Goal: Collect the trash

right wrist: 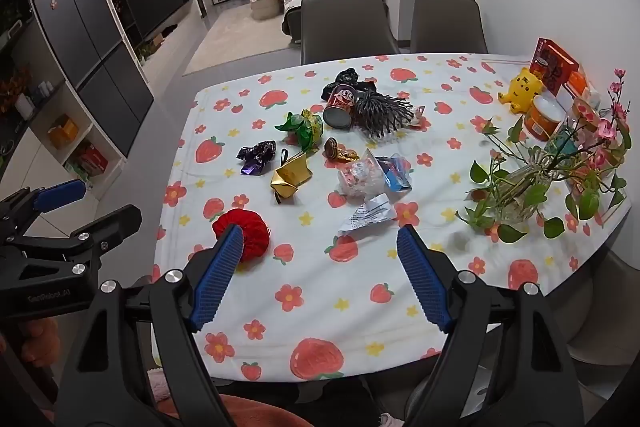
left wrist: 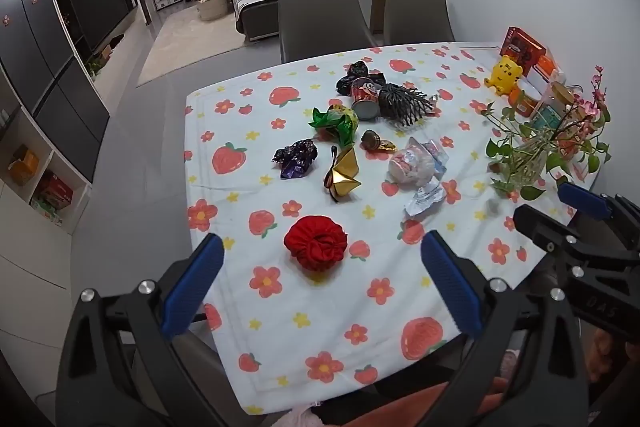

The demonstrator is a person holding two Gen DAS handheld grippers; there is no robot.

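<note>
Trash lies on the flowered tablecloth (left wrist: 320, 307): a red bunched ball (left wrist: 316, 242), a gold foil wrapper (left wrist: 342, 175), a purple wrapper (left wrist: 296, 157), a green wrapper (left wrist: 334, 121), a red can on its side (left wrist: 365, 95), a black plastic piece (left wrist: 404, 102), a clear crumpled bag (left wrist: 414, 163) and a paper slip (left wrist: 424, 198). My left gripper (left wrist: 322, 289) is open and empty, just short of the red ball. My right gripper (right wrist: 320, 277) is open and empty, with the red ball (right wrist: 242, 230) behind its left finger and the paper slip (right wrist: 368, 213) just beyond.
A glass vase of leafy stems and pink flowers (left wrist: 540, 155) stands at the table's right. Behind it are a yellow toy (left wrist: 505, 73), a red box (left wrist: 522, 47) and jars. Two grey chairs (left wrist: 324, 19) stand at the far edge. Cabinets line the left.
</note>
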